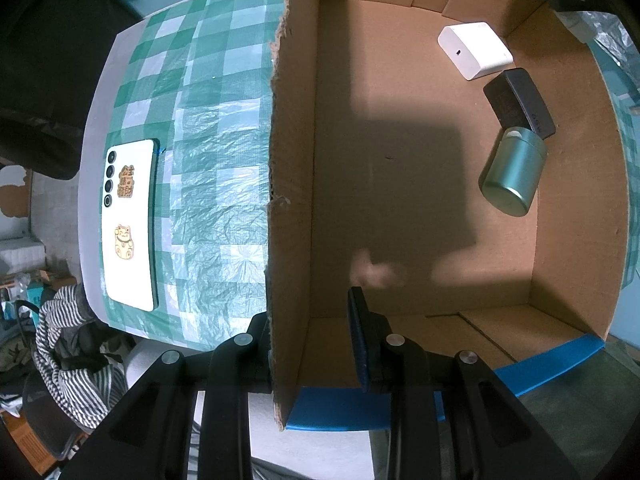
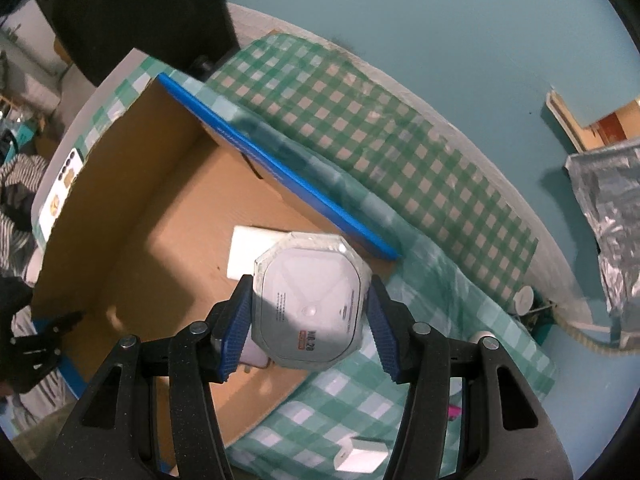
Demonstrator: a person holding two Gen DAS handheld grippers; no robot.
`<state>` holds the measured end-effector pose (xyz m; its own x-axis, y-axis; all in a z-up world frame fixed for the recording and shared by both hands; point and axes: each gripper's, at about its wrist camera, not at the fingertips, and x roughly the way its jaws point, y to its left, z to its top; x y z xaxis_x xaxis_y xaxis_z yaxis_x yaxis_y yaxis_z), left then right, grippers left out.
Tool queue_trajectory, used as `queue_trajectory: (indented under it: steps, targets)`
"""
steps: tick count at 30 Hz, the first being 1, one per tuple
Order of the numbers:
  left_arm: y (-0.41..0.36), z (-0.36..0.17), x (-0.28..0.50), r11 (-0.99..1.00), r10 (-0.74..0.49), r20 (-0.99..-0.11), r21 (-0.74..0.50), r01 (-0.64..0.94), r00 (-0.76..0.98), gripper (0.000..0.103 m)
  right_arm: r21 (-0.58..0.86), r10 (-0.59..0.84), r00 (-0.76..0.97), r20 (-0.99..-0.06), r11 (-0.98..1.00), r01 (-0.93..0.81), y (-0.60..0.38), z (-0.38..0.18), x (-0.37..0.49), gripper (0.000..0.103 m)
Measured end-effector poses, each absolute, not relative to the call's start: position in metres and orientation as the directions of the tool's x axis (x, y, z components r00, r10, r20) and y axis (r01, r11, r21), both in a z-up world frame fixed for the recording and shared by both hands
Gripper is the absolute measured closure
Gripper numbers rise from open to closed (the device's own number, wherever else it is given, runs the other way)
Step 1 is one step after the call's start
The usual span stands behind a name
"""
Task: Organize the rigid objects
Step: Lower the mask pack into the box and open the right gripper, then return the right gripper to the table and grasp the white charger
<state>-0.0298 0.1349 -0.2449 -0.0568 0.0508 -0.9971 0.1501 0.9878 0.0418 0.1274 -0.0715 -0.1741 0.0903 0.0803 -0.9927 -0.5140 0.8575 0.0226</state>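
My left tongs [image 1: 316,344] sit at the bottom centre of the left view, jaws drawn narrow and clamped on the torn wall of the box [image 1: 288,160]; one pad [image 1: 362,336] is inside the box, the other is hidden behind the wall. In the upper right of that view three things lie on the box floor: a white block [image 1: 474,50], a black block [image 1: 520,100] just below it, and a green tin [image 1: 514,172] on its side, touching the black block. To the left, outside the box, a phone [image 1: 130,224] lies face down on the checked cloth [image 1: 216,120].

My right tongs [image 2: 310,320] are at the lower centre of the right view, holding a clear eight-sided case [image 2: 310,300] between the blue pads [image 2: 236,328]; both pads press its sides. The case hangs over the box's near right corner, above the floor and the low rim. A white block shows behind it. At the left edge of this view the left tongs appear, dark, at the box wall. A small white item [image 2: 360,456] lies on the cloth at the bottom.
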Motion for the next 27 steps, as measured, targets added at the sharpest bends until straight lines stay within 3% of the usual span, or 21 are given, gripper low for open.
queue_trajectory:
  steps: [18,24,27]
  targets:
    - [0.136,-0.244,-0.035,0.987,0.047,-0.997,0.038,0.155,-0.059,0.076,-0.006,0.054,0.101,-0.993,0.859,-0.512,-0.063,-0.187,0.127,0.050]
    - [0.135,-0.244,-0.037,0.987,0.048,-0.997,0.038,0.156,-0.057,0.076,-0.013,0.054,0.122,-0.991,0.869,-0.495,-0.066,-0.176,0.125,0.037]
    - [0.135,-0.244,-0.037,0.986,0.050,-0.997,0.041,0.159,-0.056,0.076,-0.018,0.055,0.132,-0.990,0.869,-0.494,-0.066,-0.169,0.123,0.035]
